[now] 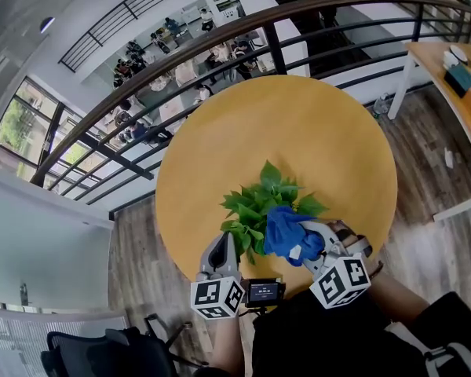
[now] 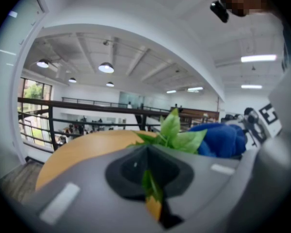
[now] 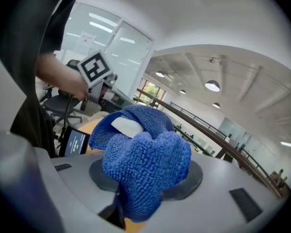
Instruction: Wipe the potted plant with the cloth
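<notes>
Near edge of the table: your potted plant (image 1: 263, 203) stands on the round wooden table (image 1: 314, 116), close to the edge nearest you. Its pot is hidden under the foliage in every view.
Left gripper: your left gripper (image 2: 148, 178) has its jaws pressed together on a single green leaf (image 2: 146, 182), which sticks up through the seam between them. In the head view, the leaves cover the jaw tips.
Right gripper: your right gripper (image 3: 136, 200) is clamped on the blue cloth (image 3: 145, 164). The bunched fabric bulges over the jaws and hides their tips.
Cloth: in the head view it sits against the side of the foliage toward your right hand and touches the leaves. A white tag (image 3: 126, 125) shows on its top fold.
Between your hands: a small dark screen (image 1: 264, 291) shows at the table's near edge. Its text is too small to read.
Beyond the far edge: a dark railing (image 1: 220, 61) curves past. The people on the floor below it are too small to make out.
Your body: your sleeves are cut off by the bottom of the head view.
</notes>
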`<state>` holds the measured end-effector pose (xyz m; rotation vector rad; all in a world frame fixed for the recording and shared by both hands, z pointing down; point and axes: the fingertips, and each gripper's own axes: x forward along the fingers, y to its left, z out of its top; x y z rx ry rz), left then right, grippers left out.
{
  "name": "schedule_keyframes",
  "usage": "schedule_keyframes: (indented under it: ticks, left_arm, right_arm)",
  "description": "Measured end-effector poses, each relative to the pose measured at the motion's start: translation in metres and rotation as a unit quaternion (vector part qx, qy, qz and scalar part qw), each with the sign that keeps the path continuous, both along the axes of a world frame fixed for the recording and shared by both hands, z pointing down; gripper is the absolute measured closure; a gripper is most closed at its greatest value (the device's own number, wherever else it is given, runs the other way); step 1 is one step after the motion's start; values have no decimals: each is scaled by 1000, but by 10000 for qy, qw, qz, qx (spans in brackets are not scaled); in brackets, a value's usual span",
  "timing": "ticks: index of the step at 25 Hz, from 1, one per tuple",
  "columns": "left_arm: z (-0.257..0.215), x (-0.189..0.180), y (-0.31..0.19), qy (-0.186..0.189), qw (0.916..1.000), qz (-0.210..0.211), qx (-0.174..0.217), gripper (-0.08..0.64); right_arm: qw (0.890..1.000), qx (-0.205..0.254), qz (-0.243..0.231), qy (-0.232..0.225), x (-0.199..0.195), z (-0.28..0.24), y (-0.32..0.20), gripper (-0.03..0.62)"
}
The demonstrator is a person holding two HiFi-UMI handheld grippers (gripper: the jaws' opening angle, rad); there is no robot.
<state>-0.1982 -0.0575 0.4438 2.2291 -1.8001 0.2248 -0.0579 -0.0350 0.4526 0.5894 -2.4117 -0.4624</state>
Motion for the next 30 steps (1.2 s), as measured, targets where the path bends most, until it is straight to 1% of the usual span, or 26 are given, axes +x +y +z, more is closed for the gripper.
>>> schedule_keyframes:
  ticks: [2,3,5,6,8,11,13,14,15,16,18,20,21,23,27,30]
  left_arm:
    - [1,0,0,1,10000,-11,3,561]
    - [2,-1,-1,0,10000,-14,3,561]
    - [2,-3,-2,17,10000,-18,6,561]
    - [2,-4,-2,44,10000,-21,10,560]
    - [1,-5,-3,117,9999,-18,17,561]
    - [0,-4,-3,217,9998,20,14,561]
    - [0,-3,-3,272,9996,39,23,561]
    - [0,-3,-3,290,9996,40,32,561]
    - [-1,-4,-4,304,9995,34,40,561]
    - [-1,-5,-4,313,9995,19,45,561]
    - [-1,-7,-4,332,9994,-27,40,561]
    - [-1,-9,-4,331,9994,-49,31,561]
    - [-1,-10,-4,317,9995,-52,26,561]
    - [1,-12,-5,299,9995,-71,8,561]
    - [8,-13,-3,333,9994,-97,-38,561]
    - [10,-13,-3,341,9994,-93,-46,560]
  right_arm:
    - [9982,24,-274,530,-2,24,14,420]
    - [9966,0,-384,723,1,33,20,420]
    - [9951,-90,-479,861,9,43,27,420]
    - [9956,-149,-463,801,15,41,27,420]
    - [9980,-289,-382,422,24,20,25,420]
    - [9975,-283,-438,-479,24,-38,23,419]
    - [9935,-185,-535,-986,9,-73,24,419]
    - [9918,-153,-591,-1121,-2,-81,24,419]
    - [9913,-108,-649,-1138,-15,-83,25,419]
    - [9923,-30,-701,-1025,-28,-78,26,419]
    - [9954,177,-770,-542,-46,-54,30,419]
    - [9962,291,-807,-135,-47,-32,33,419]
    - [9963,280,-806,-51,-43,-25,33,419]
    - [9973,155,-721,-31,-29,-18,30,419]
    - [9992,-259,-316,4,5,4,22,419]
    - [9988,-446,-19,195,30,29,17,419]
